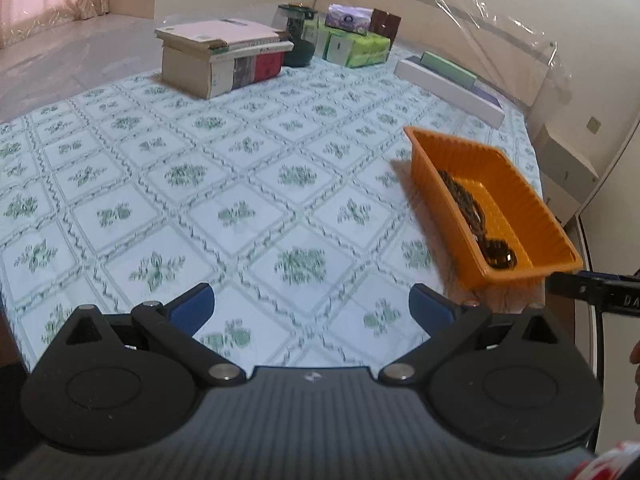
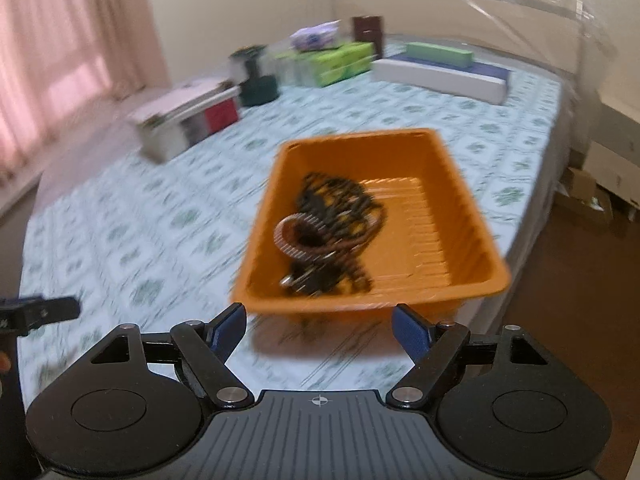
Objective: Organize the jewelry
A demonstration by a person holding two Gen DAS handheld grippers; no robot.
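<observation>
An orange plastic tray [image 2: 452, 216] sits on the patterned tablecloth near the table's right edge; it also shows in the left wrist view [image 1: 516, 184]. A tangle of dark bead jewelry with a ribbed bracelet [image 2: 332, 232] lies inside it, also visible in the left wrist view [image 1: 476, 220]. My right gripper [image 2: 318, 330] is open and empty, just in front of the tray's near rim. My left gripper [image 1: 312, 304] is open and empty over the cloth, to the left of the tray. The right wrist view is blurred.
At the table's far side stand a stack of books [image 1: 224, 56], a dark green jar [image 1: 298, 36], green tissue boxes [image 1: 356, 46] and a long white box [image 1: 448, 88]. The table edge and floor [image 2: 568, 280] lie right of the tray.
</observation>
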